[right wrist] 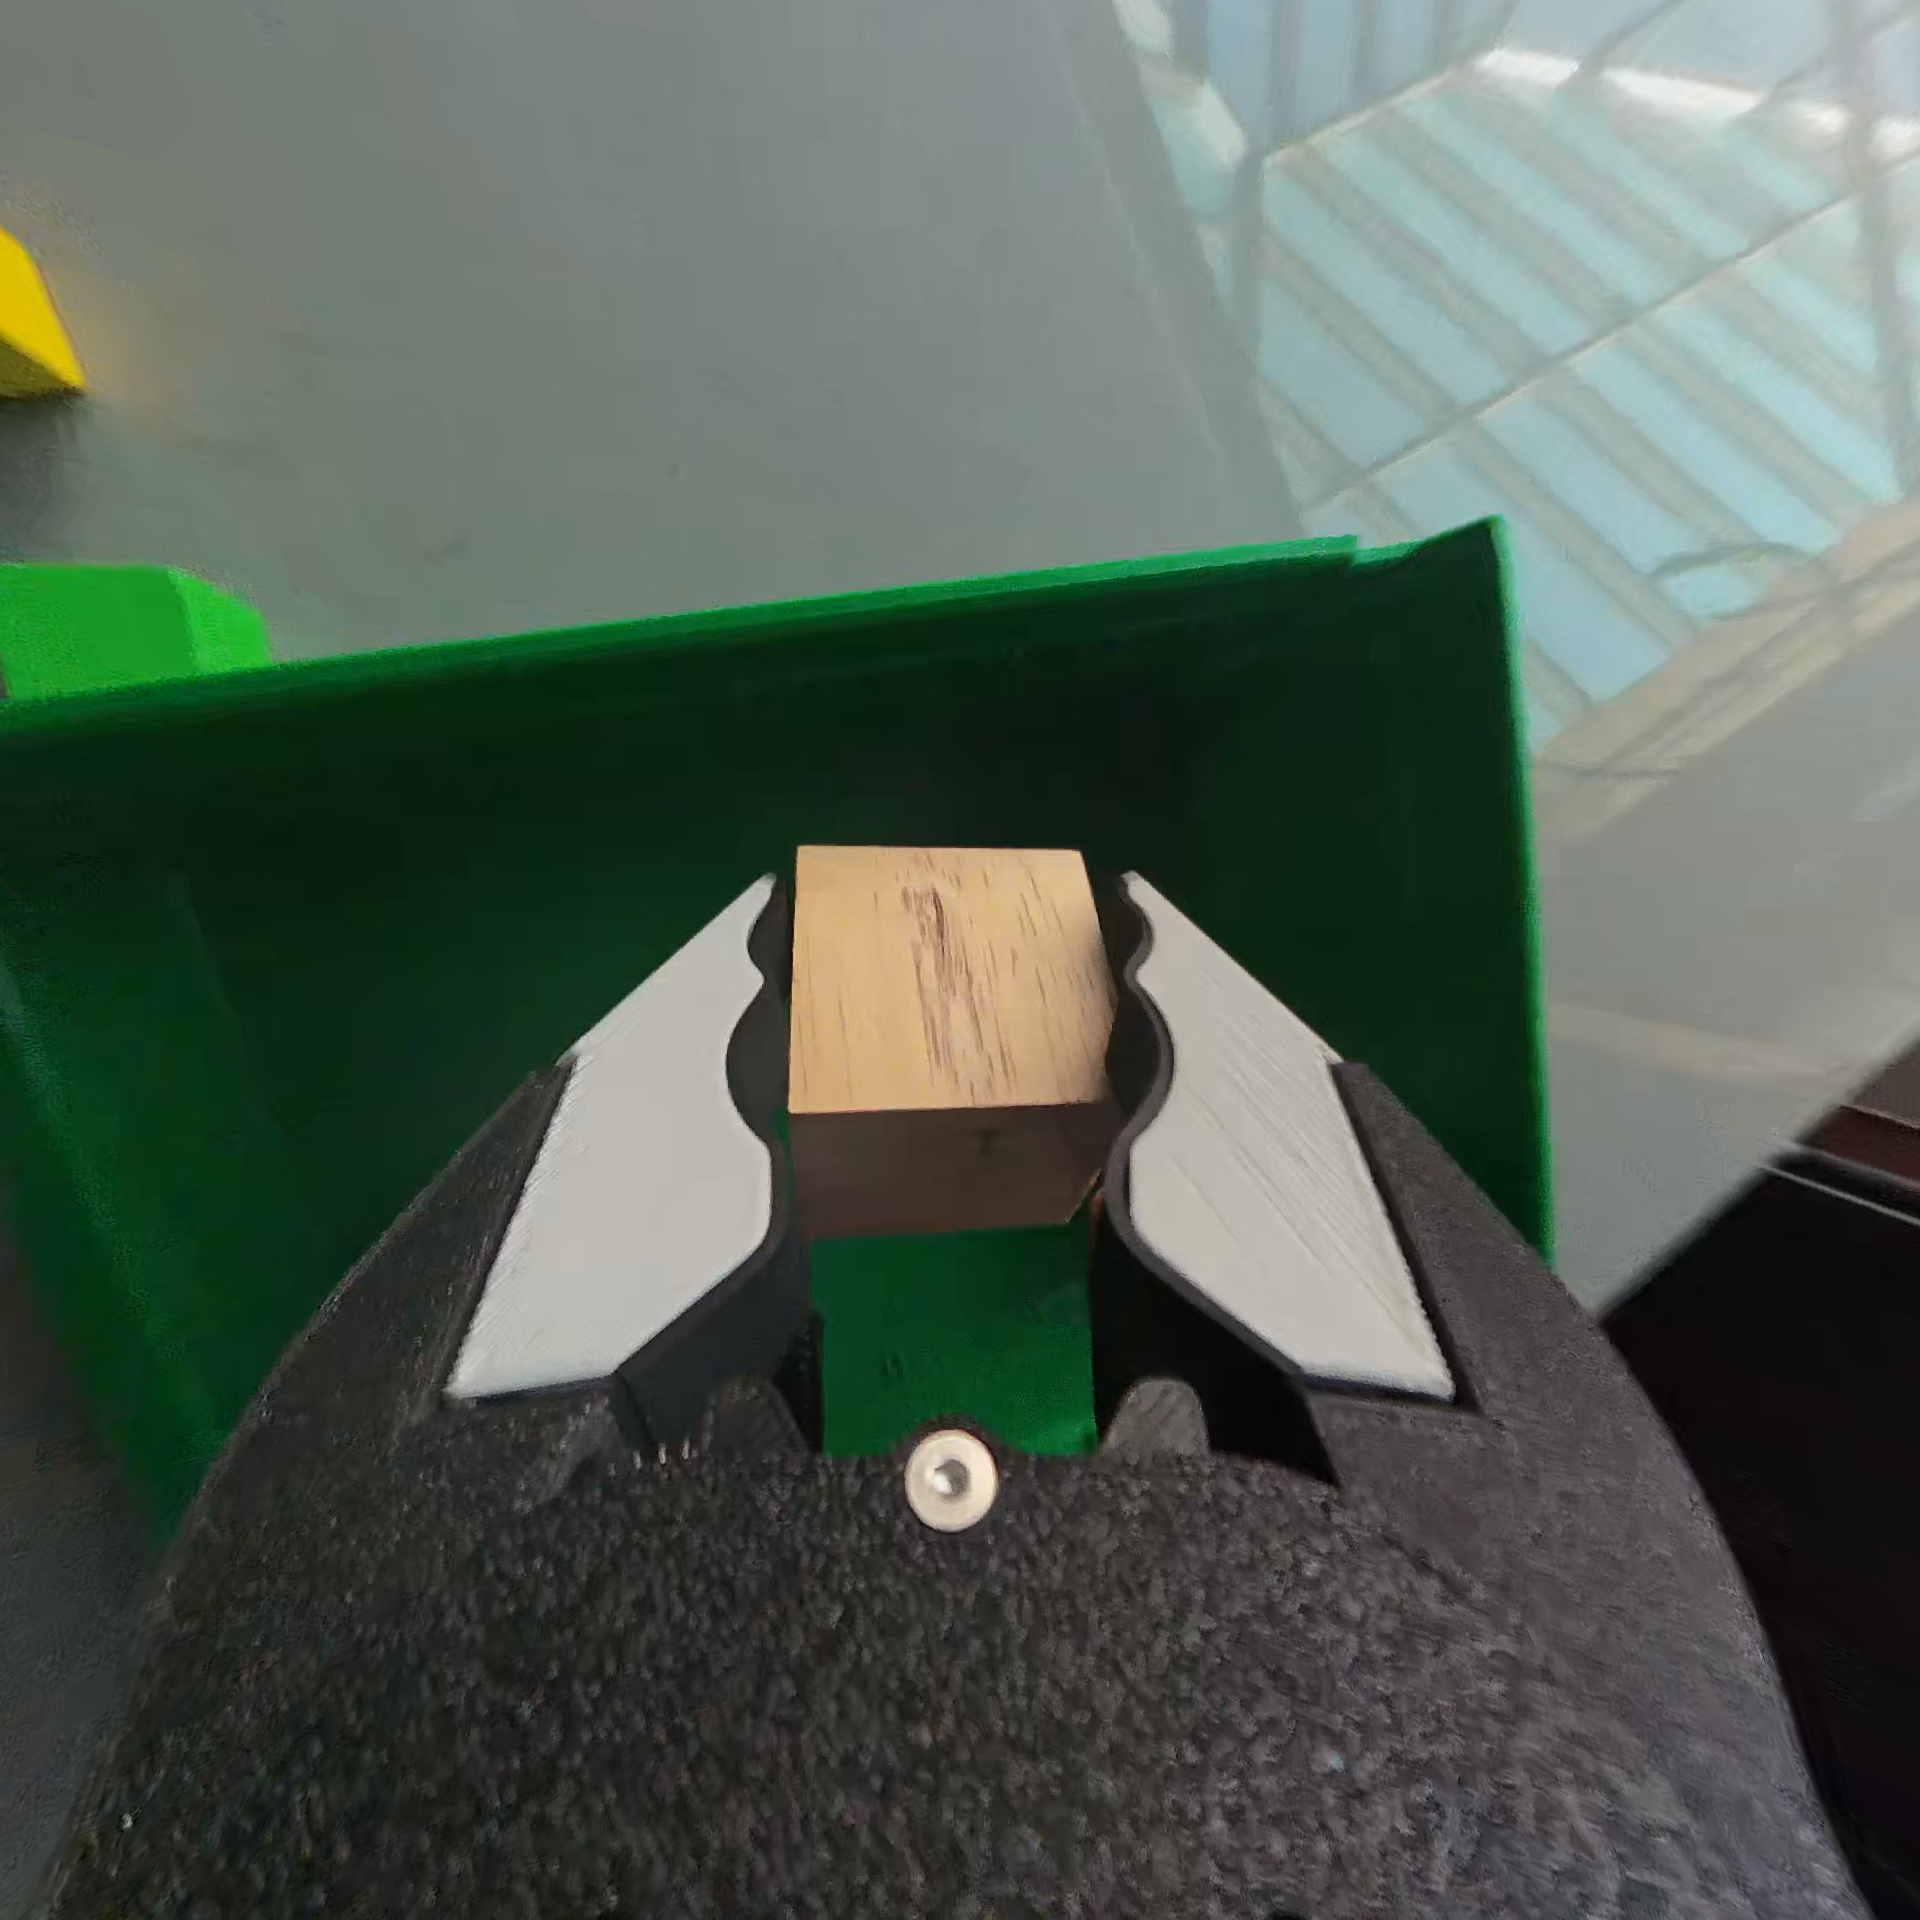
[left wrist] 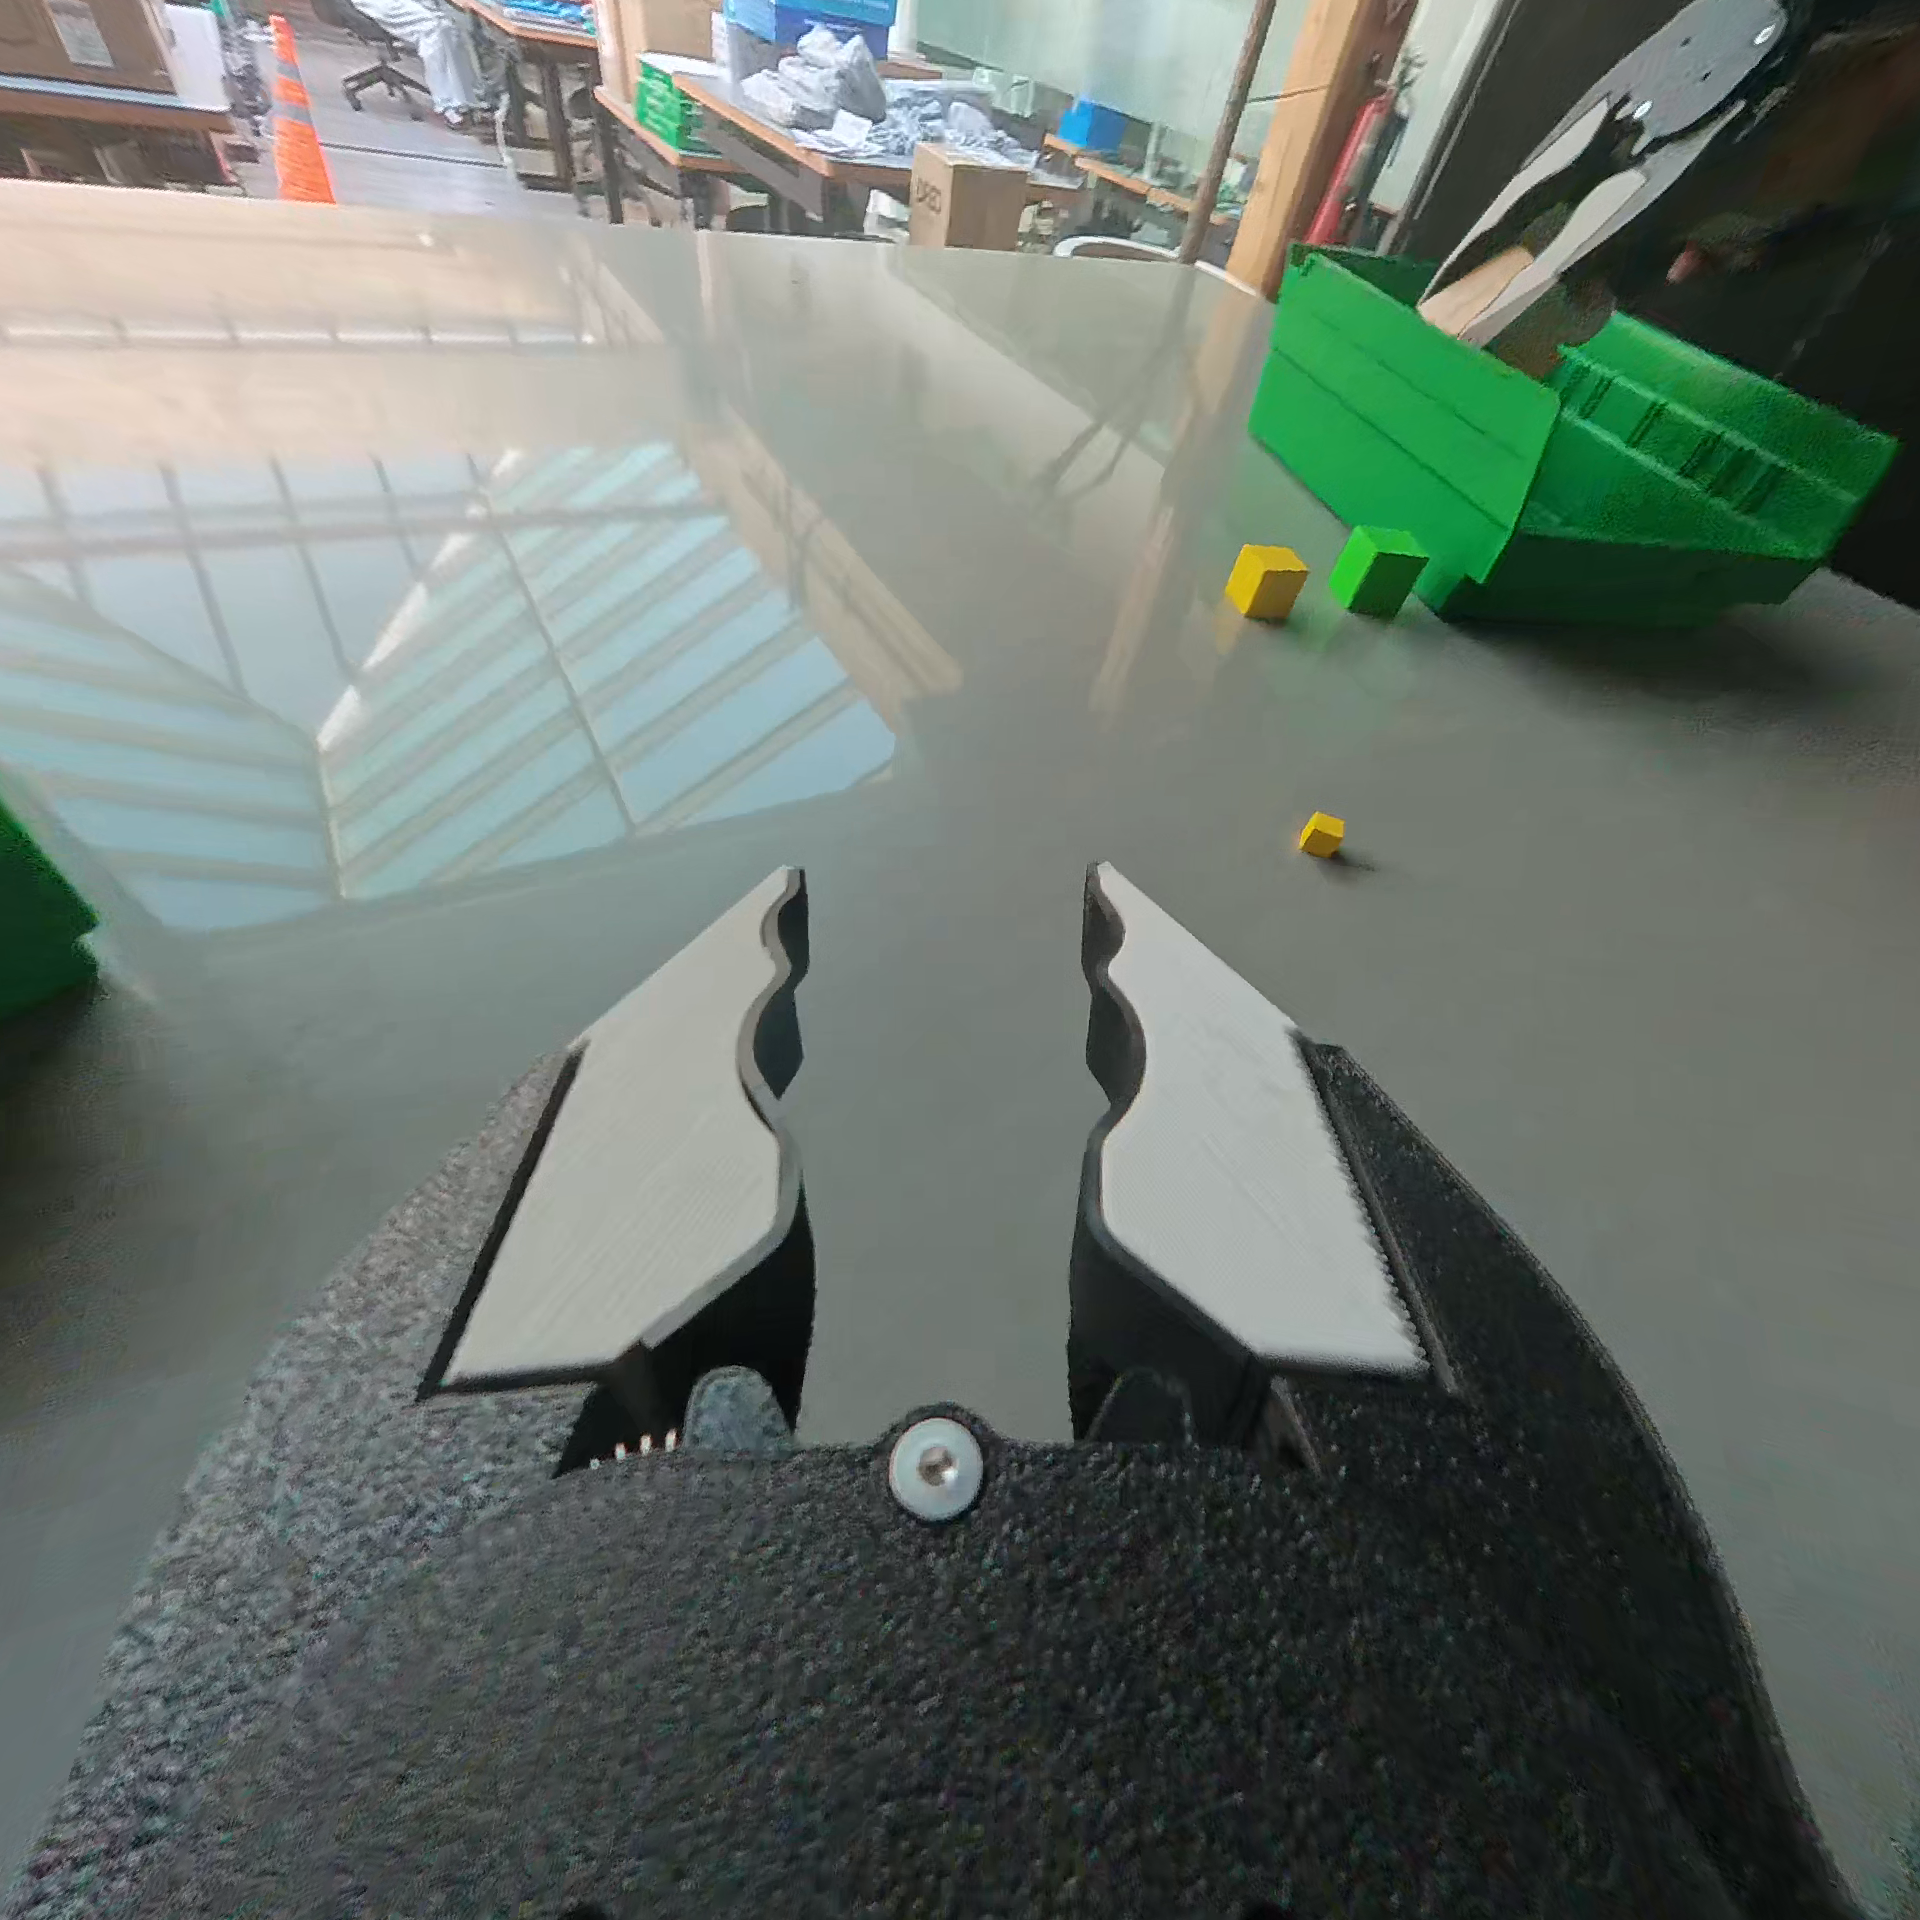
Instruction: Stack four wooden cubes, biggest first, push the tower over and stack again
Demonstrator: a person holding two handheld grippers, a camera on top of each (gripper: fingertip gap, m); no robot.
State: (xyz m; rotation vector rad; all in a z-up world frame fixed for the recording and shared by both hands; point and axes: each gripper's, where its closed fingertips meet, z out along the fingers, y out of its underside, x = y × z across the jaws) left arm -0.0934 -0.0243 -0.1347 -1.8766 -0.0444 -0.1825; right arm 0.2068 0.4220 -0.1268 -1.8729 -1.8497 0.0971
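Observation:
My right gripper [right wrist: 948, 894] is shut on a plain wooden block [right wrist: 945, 997] and holds it over the inside of a green plastic bin [right wrist: 416, 831]. In the left wrist view the same gripper [left wrist: 1512, 312] hangs over that bin [left wrist: 1455, 436] at the far right with the wooden block [left wrist: 1475, 296] between its fingers. My left gripper [left wrist: 945, 883] is open and empty above the grey table [left wrist: 935, 520]. A yellow cube [left wrist: 1264, 582], a green cube [left wrist: 1379, 570] and a small yellow cube [left wrist: 1321, 834] lie on the table ahead to the right.
A second green object [left wrist: 36, 914] shows at the left edge. In the right wrist view the green cube [right wrist: 125, 634] and yellow cube [right wrist: 31, 332] lie beyond the bin at left. Workbenches, boxes and an orange cone [left wrist: 296, 114] stand beyond the table's far edge. The left gripper's tips are roughly 55 cm from the right gripper's. My left gripper is the nearer one to the small yellow cube [left wrist: 1321, 834]: about 15 cm, against 35 cm.

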